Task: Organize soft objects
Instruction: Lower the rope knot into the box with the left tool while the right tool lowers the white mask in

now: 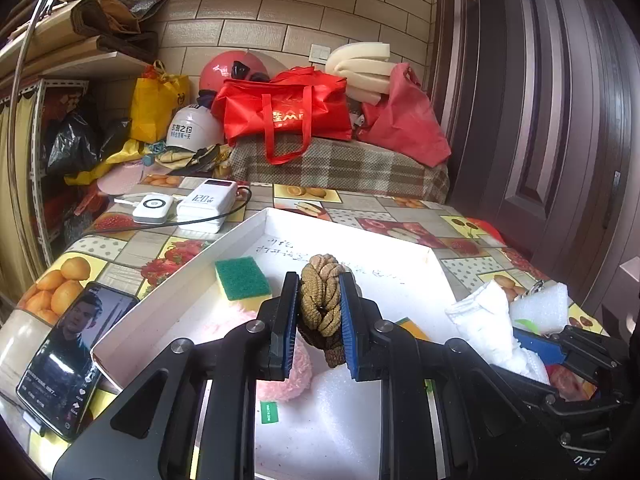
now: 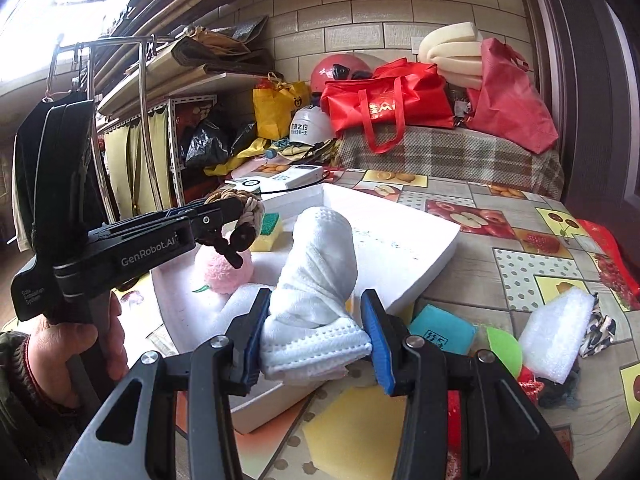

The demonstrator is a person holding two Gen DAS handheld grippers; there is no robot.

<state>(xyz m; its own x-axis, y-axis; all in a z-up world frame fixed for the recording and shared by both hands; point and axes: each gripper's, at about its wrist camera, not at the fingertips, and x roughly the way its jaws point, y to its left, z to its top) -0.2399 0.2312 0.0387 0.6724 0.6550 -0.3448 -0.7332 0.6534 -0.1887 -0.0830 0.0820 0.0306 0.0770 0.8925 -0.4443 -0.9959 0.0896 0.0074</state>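
Blue-padded jaws of the left gripper (image 1: 319,322) are clamped on a brown knitted bundle (image 1: 321,300), held above the white tray (image 1: 168,280) with its long axis running upright between the pads. Blue-padded jaws of the right gripper (image 2: 316,334) are clamped on the folded base of a white cloth (image 2: 316,280), whose rolled length rises upright and leans slightly away from the camera, over the tray's near right corner. White tray contents: a green-and-yellow sponge (image 1: 242,280) lying flat near the left wall, a pink fluffy ball (image 2: 226,268) just in front of it, and a white foam sheet (image 1: 344,412) on the near floor; handwriting marks the bare floor farther back. Outside the tray, on the fruit-patterned tablecloth (image 2: 520,248): a phone (image 1: 76,356) with a lit screen on the left, two white power banks (image 1: 188,204) with a black cable beyond the far left corner, and, on the right, a teal sponge (image 2: 442,334), a yellow sponge (image 2: 356,436), a green disc (image 2: 505,348) and a white foam block (image 2: 556,332). Behind the table, red bags (image 1: 288,110) rest on a checked cover. In the right wrist view, the person's left hand (image 2: 72,356) grips the left gripper's handle.
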